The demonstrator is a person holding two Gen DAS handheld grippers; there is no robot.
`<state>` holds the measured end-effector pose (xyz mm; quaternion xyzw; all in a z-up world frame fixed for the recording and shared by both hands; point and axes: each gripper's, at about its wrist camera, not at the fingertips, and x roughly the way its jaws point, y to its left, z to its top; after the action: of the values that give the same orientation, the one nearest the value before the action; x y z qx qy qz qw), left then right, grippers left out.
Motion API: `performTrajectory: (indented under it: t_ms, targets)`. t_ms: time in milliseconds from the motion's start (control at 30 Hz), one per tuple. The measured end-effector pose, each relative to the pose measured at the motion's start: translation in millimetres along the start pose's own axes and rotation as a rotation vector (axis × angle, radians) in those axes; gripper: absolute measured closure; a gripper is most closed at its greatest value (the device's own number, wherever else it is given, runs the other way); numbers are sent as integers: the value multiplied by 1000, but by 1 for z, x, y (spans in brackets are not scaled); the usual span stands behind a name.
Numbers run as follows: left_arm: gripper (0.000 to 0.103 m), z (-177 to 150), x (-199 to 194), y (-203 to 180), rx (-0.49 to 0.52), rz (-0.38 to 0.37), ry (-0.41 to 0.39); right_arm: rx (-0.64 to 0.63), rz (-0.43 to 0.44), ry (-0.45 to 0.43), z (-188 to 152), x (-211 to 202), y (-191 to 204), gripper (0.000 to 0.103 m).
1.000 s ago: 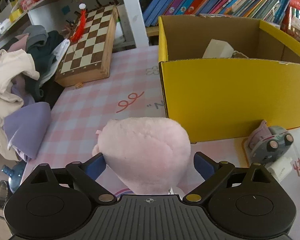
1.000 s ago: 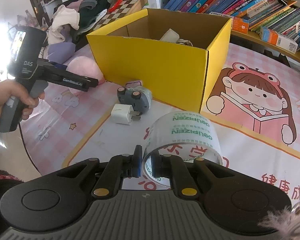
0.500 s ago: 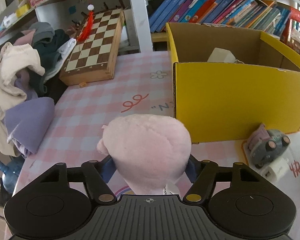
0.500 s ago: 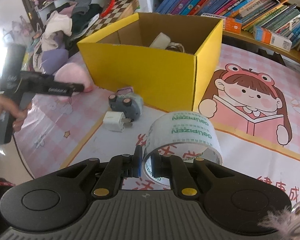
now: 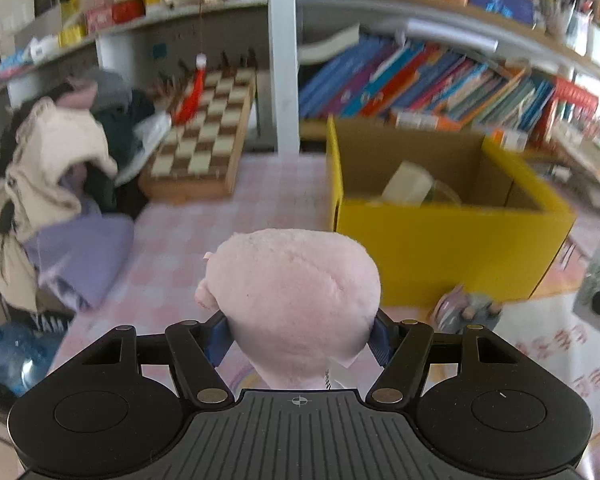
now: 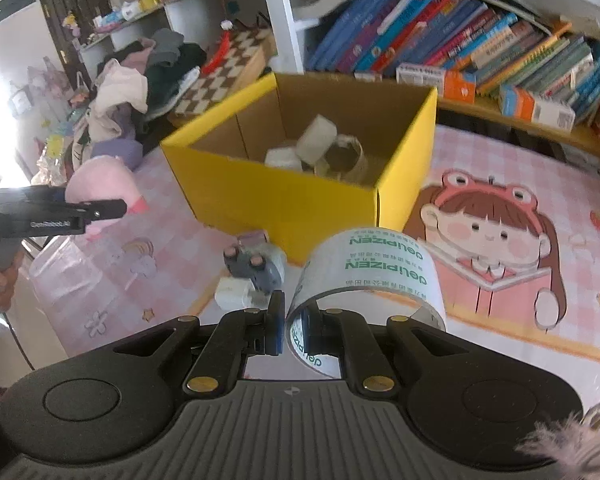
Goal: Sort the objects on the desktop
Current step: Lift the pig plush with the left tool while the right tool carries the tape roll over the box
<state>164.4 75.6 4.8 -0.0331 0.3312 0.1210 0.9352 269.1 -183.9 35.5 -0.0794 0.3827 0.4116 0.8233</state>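
Observation:
My left gripper (image 5: pixel 300 336) is shut on a pink plush toy (image 5: pixel 292 296) and holds it above the table, left of the yellow box (image 5: pixel 444 248). It also shows in the right wrist view (image 6: pixel 104 188) with the left gripper (image 6: pixel 112 210). My right gripper (image 6: pixel 292 330) is shut on the wall of a clear tape roll (image 6: pixel 372 276), held above the table in front of the yellow box (image 6: pixel 284 196). The box holds white items and a tape roll (image 6: pixel 342 158).
A grey toy car (image 6: pixel 256 266) and a white charger plug (image 6: pixel 236 294) lie in front of the box. A chessboard (image 5: pixel 204 148) and a clothes pile (image 5: pixel 60 172) are at the back left. Bookshelves (image 6: pixel 460 48) stand behind the box.
My left gripper closed on the pink plush and lifted it. My right gripper rose with the tape roll and moved toward the box, so more of the box's inside shows.

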Motion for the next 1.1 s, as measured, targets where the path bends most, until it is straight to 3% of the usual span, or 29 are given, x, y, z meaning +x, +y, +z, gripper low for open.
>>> performTrajectory:
  t_ms: [233,567,867,1100]
  targets:
    - [36,33,-24,-12,46,-32,-128,-29,-17,-110,33,-19,-7,95]
    - [36,75,-17,-43,155,-77,-214,-144,-14,-212,96,-14,-17,95]
    - [36,93,14,-73,250,-109,-191,-312,19,-178,139,30,-11,95]
    - [36,97,43,-83,283,-127,-135,-408,20,-82,156,78,-15,95]
